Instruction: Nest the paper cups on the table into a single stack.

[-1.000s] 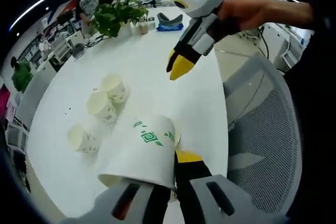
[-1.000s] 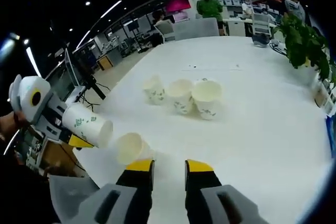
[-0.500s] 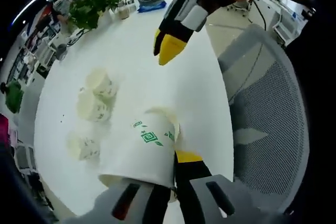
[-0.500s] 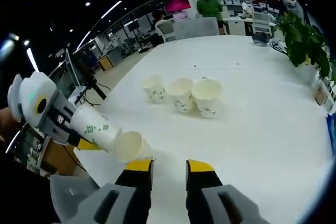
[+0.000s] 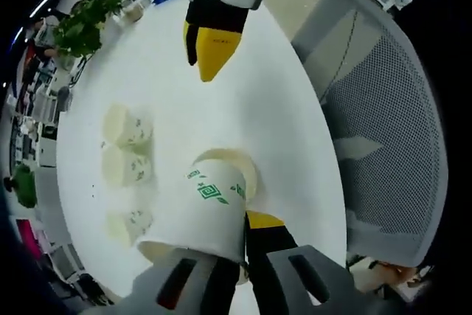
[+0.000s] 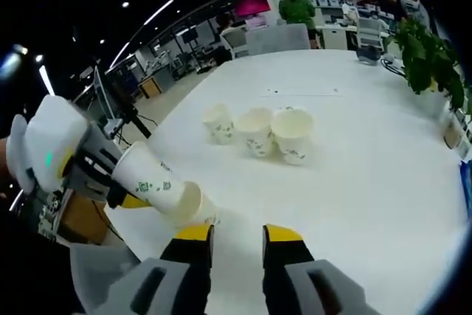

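In the left gripper view, the left gripper (image 5: pixel 240 245) is clenched on a paper cup with green print (image 5: pixel 203 212), its yellow-tipped jaw pressing the cup's wall from the right. The held cup points mouth-first at a second cup (image 5: pixel 234 167) that stands on the white table (image 5: pixel 280 108); the held cup's mouth overlaps the standing cup's rim, though how far it has gone in cannot be told. Three more paper cups (image 5: pixel 125 160) sit in a row to the left, side by side and well apart from the held one. The right gripper (image 5: pixel 210 42) comes in from the top of the view, above the table, its yellow tips close together with nothing between them. A grey mesh chair (image 5: pixel 383 130) stands at the table's edge, and a green plant (image 5: pixel 81 23) sits at the far end.

In the right gripper view, the right gripper (image 6: pixel 238 237) rises from the bottom — its two yellow-tipped jaws stand slightly apart, released and grasping nothing, low over the table (image 6: pixel 369 153). At the left, the left gripper (image 6: pixel 88 171) holds the printed cup (image 6: pixel 151 182) tilted, mouth down toward the table's near edge, where it meets the standing cup (image 6: pixel 200 212) — little of that one shows behind it. The three cups (image 6: pixel 258 132) stand grouped near the middle of the table, upright and just beside each other. The plant (image 6: pixel 428 64) is at the right edge, and a person in a green top (image 6: pixel 295 9) stands beyond the far end.
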A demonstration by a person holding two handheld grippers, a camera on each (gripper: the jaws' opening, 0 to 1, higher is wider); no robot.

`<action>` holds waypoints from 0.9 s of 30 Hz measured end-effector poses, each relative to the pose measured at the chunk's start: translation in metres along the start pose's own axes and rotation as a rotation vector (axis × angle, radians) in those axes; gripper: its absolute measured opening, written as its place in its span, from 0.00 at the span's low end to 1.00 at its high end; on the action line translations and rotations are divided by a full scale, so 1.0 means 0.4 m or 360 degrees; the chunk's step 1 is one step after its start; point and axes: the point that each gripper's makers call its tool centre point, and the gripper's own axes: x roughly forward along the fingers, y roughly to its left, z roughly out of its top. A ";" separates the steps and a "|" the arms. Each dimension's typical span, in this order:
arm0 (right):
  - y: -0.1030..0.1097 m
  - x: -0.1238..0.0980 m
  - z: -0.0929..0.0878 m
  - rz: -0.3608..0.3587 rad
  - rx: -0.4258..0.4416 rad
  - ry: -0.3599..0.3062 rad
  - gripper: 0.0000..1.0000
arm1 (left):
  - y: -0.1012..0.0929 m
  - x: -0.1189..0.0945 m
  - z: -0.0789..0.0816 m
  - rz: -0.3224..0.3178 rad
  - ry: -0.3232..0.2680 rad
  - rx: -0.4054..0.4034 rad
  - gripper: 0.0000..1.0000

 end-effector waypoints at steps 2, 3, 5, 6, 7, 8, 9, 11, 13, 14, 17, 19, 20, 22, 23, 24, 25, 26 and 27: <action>-0.002 -0.003 -0.004 0.0001 0.0004 -0.0001 0.25 | -0.005 0.006 -0.004 0.0000 0.0038 0.0035 0.00; -0.002 -0.004 -0.005 0.0002 0.0005 -0.0003 0.25 | -0.005 0.007 -0.004 0.0000 0.0045 0.0042 0.00; -0.001 -0.007 -0.007 0.0002 0.0011 -0.0008 0.25 | -0.001 0.013 -0.009 -0.0010 0.0054 0.0053 0.00; -0.001 -0.008 -0.008 0.0003 0.0013 -0.0009 0.25 | -0.004 0.009 -0.004 -0.0012 0.0054 0.0056 0.00; -0.001 -0.006 -0.009 0.0004 0.0015 -0.0007 0.25 | -0.005 0.009 -0.003 -0.0013 0.0055 0.0057 0.00; -0.001 -0.005 -0.009 0.0004 0.0014 -0.0006 0.25 | -0.003 0.014 -0.001 -0.0015 0.0061 0.0065 0.00; -0.001 -0.003 -0.010 0.0006 0.0015 -0.0005 0.25 | -0.003 0.016 0.000 -0.0016 0.0066 0.0072 0.00; -0.001 -0.001 -0.011 0.0012 0.0020 -0.0005 0.25 | -0.002 0.018 -0.001 -0.0007 0.0087 0.0099 0.00; 0.003 -0.003 -0.012 0.0018 0.0019 -0.0005 0.25 | 0.000 0.023 -0.001 -0.0007 0.0099 0.0112 0.00; 0.003 -0.004 -0.012 0.0018 0.0016 -0.0005 0.25 | 0.001 0.023 -0.001 -0.0011 0.0099 0.0115 0.00; 0.002 -0.005 -0.010 0.0020 0.0019 -0.0009 0.25 | 0.000 0.026 0.002 -0.0024 0.0096 0.0119 0.00; 0.002 -0.005 -0.010 0.0021 0.0022 -0.0010 0.25 | 0.001 0.028 0.001 -0.0032 0.0103 0.0123 0.00; 0.003 -0.006 -0.011 0.0022 0.0022 -0.0010 0.25 | 0.002 0.030 0.001 -0.0032 0.0105 0.0126 0.00; 0.003 -0.006 -0.011 0.0025 0.0022 -0.0008 0.25 | 0.000 0.026 0.003 -0.0034 0.0108 0.0131 0.00; 0.003 -0.005 -0.012 0.0027 0.0023 -0.0008 0.25 | -0.001 0.025 0.003 -0.0036 0.0111 0.0128 0.00; 0.003 -0.005 -0.012 0.0028 0.0023 -0.0007 0.25 | -0.001 0.026 0.003 -0.0033 0.0110 0.0126 0.00; 0.003 -0.004 -0.013 0.0030 0.0022 -0.0005 0.25 | -0.001 0.027 0.004 -0.0032 0.0109 0.0125 0.00; 0.003 -0.004 -0.013 0.0031 0.0021 -0.0004 0.25 | -0.005 0.023 0.008 -0.0040 0.0107 0.0127 0.00; 0.004 -0.003 -0.013 0.0033 0.0023 -0.0003 0.25 | -0.007 0.023 0.009 -0.0044 0.0108 0.0131 0.00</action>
